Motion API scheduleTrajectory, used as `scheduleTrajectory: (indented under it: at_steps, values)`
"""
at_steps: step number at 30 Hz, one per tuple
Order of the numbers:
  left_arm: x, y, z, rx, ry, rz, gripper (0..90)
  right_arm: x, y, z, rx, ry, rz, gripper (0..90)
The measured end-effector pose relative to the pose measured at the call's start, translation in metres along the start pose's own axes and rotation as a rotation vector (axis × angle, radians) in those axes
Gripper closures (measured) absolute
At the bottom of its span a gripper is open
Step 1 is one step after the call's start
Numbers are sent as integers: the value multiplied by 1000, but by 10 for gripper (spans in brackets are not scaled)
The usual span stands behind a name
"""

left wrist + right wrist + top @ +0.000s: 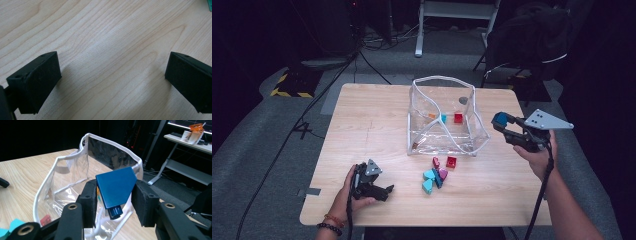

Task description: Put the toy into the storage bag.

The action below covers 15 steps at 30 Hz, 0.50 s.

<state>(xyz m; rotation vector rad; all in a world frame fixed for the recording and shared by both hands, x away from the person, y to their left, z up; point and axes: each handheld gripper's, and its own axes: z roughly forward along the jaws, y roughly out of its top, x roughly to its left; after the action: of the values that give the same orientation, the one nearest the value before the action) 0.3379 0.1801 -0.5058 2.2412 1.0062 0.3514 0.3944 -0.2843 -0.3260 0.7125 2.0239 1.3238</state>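
**Blue block carried toward the open pouch**

While the right gripper [113, 195] held its two black foam pads [145, 202] closed on the flanks of a dark blue, five-sided plastic block [115, 187], the block stood raised off the table, just beside the right-hand wall of the clear plastic pouch with white piping [447, 80]. The step in hand was judged to be the carry: the block was gripped but not yet over the pouch mouth. The next move called for a short travel left across the piped rim, then a release above the pouch floor, where a small red cube [458, 118] and a teal piece [443, 118] already lay. The rim sagged unevenly and could catch the block's lower stub, so height had to be kept until it was cleared. The left gripper [382, 190] rested low on the pale wooden table [362, 125], its jaws wide apart and empty, well apart from the pouch. A loose cluster of teal, magenta and red blocks [437, 175] lay in front of the pouch; open tabletop remained on both sides.
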Motion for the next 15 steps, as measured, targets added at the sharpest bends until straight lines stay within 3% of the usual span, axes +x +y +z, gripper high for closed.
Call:
scheduleTrajectory:
  at_steps: [4,15]
  values:
    - [0,0,0,0,0,0,5,6,9,10,-14,13,3,576]
    - [0,0,0,0,0,0,5,25,31,42,14,46,-43,577]
